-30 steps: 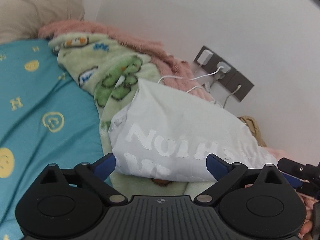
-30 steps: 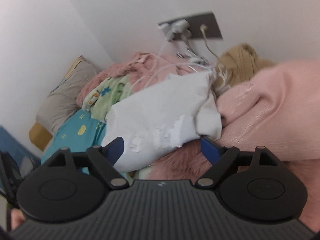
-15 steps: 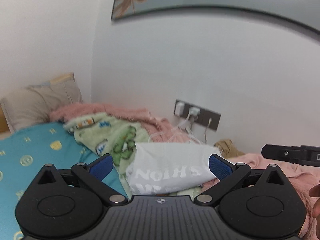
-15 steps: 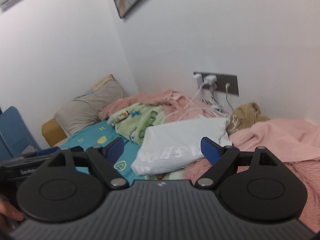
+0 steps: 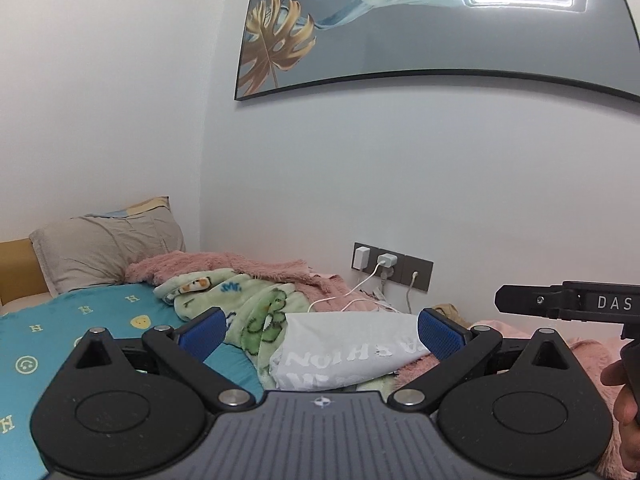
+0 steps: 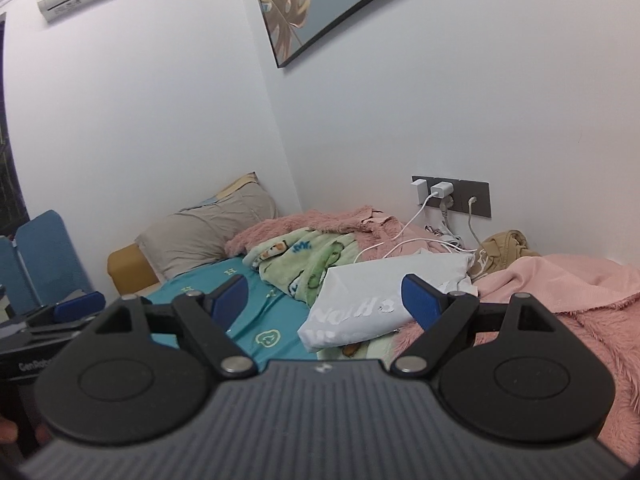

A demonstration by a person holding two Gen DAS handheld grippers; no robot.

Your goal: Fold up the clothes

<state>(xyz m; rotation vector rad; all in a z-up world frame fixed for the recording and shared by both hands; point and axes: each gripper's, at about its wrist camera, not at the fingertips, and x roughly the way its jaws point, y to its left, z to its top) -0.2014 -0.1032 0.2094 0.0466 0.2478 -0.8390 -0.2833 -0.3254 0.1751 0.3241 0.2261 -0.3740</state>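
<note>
A folded white T-shirt [image 5: 344,344] with white lettering lies on a pile of bedding against the wall; it also shows in the right wrist view [image 6: 384,300]. My left gripper [image 5: 320,330] is open and empty, held back from the shirt and well above the bed. My right gripper [image 6: 326,300] is open and empty, also back from the shirt. The right gripper's body [image 5: 568,304] shows at the right edge of the left wrist view. The left gripper's body [image 6: 60,312] shows at the left of the right wrist view.
A green cartoon blanket [image 5: 248,304] and pink fuzzy blanket [image 6: 560,284] lie by the wall on a teal sheet [image 5: 60,340]. A grey pillow [image 6: 212,228], a tan garment [image 6: 500,246], a wall socket with chargers and white cables [image 6: 448,196], a framed picture [image 5: 400,28].
Both grippers have pulled back and risen away from the folded shirt, which now looks small and far. The view tilted up to show the wall and picture. Both stay open.
</note>
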